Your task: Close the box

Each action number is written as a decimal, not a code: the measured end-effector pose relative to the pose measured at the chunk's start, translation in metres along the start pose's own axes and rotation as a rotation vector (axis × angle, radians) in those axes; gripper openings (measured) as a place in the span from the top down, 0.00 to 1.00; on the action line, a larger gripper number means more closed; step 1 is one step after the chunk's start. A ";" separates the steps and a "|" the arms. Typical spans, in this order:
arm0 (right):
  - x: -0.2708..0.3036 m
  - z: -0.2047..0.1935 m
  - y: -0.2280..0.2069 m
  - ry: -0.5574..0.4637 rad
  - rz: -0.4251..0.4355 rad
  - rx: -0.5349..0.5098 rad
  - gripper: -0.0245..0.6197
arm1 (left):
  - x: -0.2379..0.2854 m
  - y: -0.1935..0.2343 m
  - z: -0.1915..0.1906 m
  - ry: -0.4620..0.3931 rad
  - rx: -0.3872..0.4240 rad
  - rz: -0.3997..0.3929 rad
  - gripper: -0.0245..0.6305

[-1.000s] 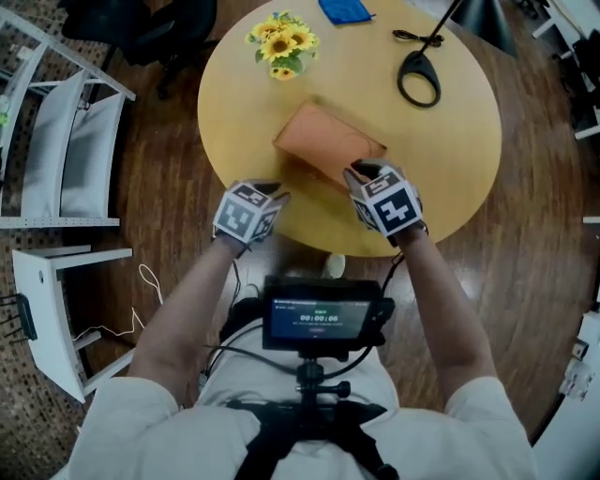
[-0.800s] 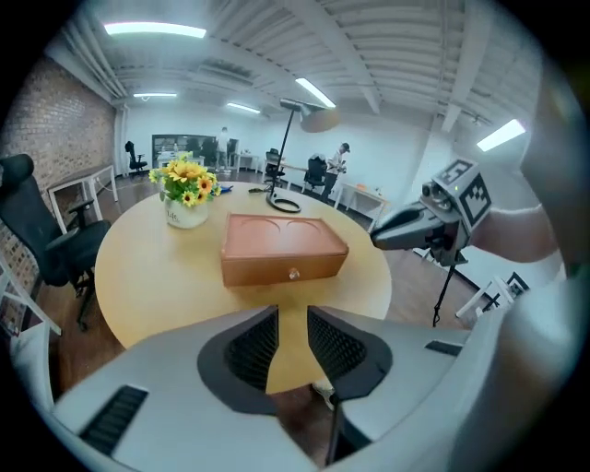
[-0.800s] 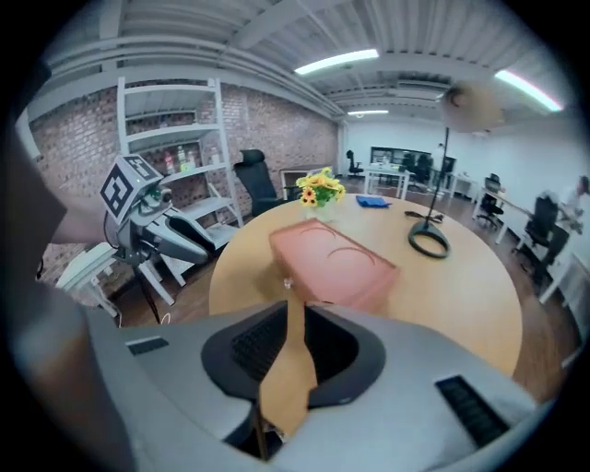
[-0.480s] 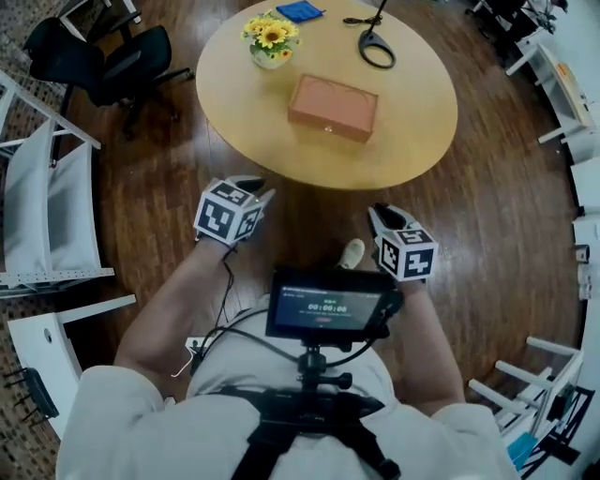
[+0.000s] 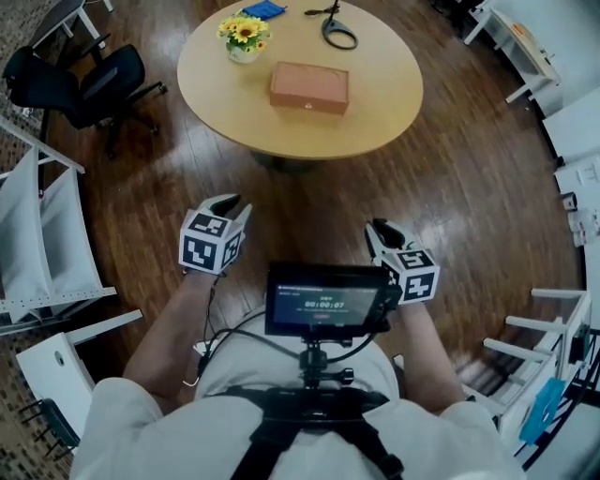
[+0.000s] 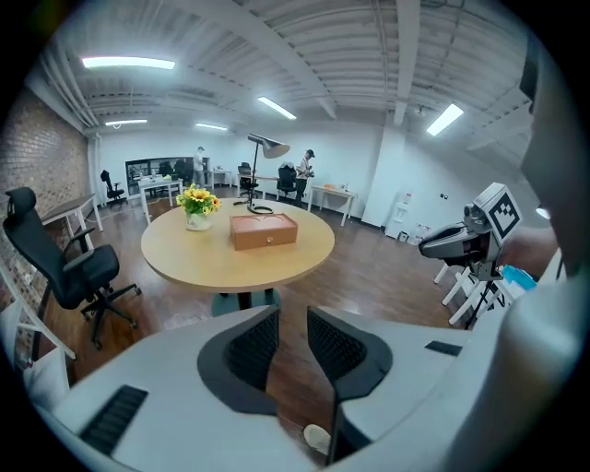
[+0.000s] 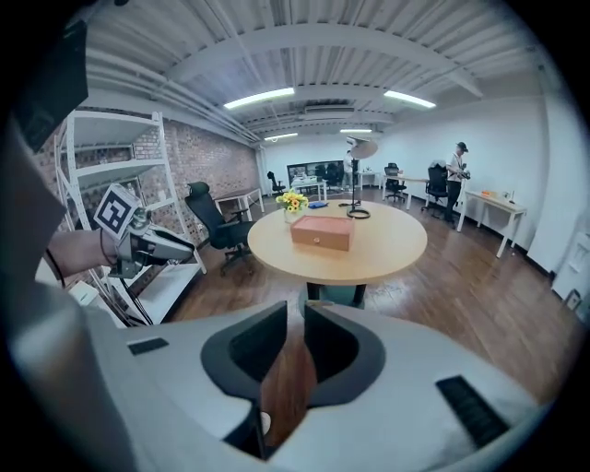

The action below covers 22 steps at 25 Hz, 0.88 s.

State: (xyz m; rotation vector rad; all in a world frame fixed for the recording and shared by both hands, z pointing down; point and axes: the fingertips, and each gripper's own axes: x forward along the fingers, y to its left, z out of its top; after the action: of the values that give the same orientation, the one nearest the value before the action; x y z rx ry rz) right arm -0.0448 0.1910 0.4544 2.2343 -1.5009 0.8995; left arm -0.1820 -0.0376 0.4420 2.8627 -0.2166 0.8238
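In an open office room with a dark wooden floor, a round desk (image 5: 389, 89) is seen, and the brown box (image 5: 309, 87) is placed near its middle, with the lid apparently lying flat on the body. Whether the small front latch is fully seated cannot be told, because the box is too far from every camera. Beside the box, toward the far edge, a pot of sunflowers (image 5: 243, 36), a black lamp (image 5: 338, 34) and a blue cloth (image 5: 262, 8) are found, all apart from it. Both claws are held over the floor, well apart from the desk. The left claw (image 6: 293, 318) is kept only a little open, with nothing between its pads, and the right claw (image 7: 295, 318) shows the same narrow, empty gap. The task is judged to be finished or nearly so. If the lid is not pressed fully down, it could lift again. If the box is approached for a check, it could be pushed toward the sunflowers by a careless touch.
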 end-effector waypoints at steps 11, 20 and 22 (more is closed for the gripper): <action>-0.027 0.005 0.025 -0.067 0.021 0.009 0.71 | -0.016 -0.022 -0.011 -0.009 -0.019 -0.006 0.81; -0.029 0.008 0.035 -0.047 0.025 -0.027 0.71 | -0.023 -0.025 -0.012 -0.008 -0.017 0.001 0.81; -0.028 0.008 0.038 -0.044 0.028 -0.037 0.71 | -0.025 -0.023 -0.013 -0.006 -0.020 0.006 0.81</action>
State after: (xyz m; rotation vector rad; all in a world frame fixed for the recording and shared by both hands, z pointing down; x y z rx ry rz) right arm -0.0840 0.1911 0.4267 2.2255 -1.5588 0.8290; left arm -0.2059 -0.0104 0.4372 2.8476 -0.2323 0.8091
